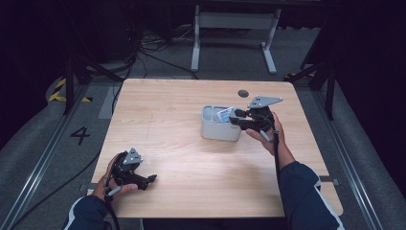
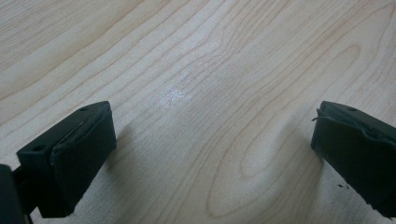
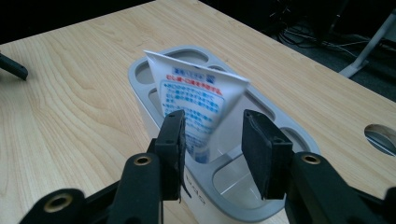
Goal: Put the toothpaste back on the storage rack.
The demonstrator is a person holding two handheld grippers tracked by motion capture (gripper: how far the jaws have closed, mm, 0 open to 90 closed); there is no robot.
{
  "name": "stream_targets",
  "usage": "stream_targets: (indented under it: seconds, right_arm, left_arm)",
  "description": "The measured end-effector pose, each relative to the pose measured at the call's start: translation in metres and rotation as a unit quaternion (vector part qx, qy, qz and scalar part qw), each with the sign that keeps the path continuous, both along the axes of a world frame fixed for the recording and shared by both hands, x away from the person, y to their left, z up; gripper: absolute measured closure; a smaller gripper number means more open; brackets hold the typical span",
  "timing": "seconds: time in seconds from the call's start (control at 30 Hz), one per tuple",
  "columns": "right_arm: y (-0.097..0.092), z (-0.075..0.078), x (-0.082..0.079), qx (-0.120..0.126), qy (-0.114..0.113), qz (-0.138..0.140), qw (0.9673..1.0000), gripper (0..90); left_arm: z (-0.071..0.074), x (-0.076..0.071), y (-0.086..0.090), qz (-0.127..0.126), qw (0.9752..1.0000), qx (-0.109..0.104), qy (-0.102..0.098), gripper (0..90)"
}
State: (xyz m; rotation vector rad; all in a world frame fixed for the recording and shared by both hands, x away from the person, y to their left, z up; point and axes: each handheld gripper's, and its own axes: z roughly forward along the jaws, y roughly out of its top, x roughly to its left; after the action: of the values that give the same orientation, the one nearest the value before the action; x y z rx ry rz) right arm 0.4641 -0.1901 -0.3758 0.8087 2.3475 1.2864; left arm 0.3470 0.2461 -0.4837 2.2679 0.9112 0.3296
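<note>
1 white tube (image 3: pixel 198 105) with blue print standing tilted in 1 grey compartmented holder (image 3: pixel 140 77) right of table (image 1: pixel 167 124) centre, right gripper (image 3: pixel 212 135) jaws narrow on the tube, left gripper (image 2: pixel 210 154) near left, jaws wide over bare wood

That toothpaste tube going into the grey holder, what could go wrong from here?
1. The toothpaste tube leans tilted in the grey holder, its crimped end up; once let go it might tip against the rim or topple out.
2. The right gripper sits at the tube's lower part; pulling away could drag the tube back out.
3. The left gripper rests far off, open, so nothing steadies the holder if it gets nudged.
</note>
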Motion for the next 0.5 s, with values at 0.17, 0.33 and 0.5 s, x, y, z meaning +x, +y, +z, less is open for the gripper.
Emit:
stream_targets:
  seconds: [0.17,0.33,0.5]
  right_arm:
    - [-0.005,0.001,-0.003,0.0,-0.002,-0.004,1.0,58.7]
    - [-0.01,0.004,-0.007,0.0,-0.005,-0.004,1.0,58.0]
    - [-0.015,0.005,-0.012,-0.004,-0.008,-0.005,0.9999,56.2]
  left_arm:
    - [0.0,0.0,0.0,0.0,1.0,0.0,0.0,0.4]
    - [0.0,0.0,0.0,0.0,1.0,0.0,0.0,0.4]
    - [0.0,0.0,0.0,0.0,1.0,0.0,0.0,0.4]
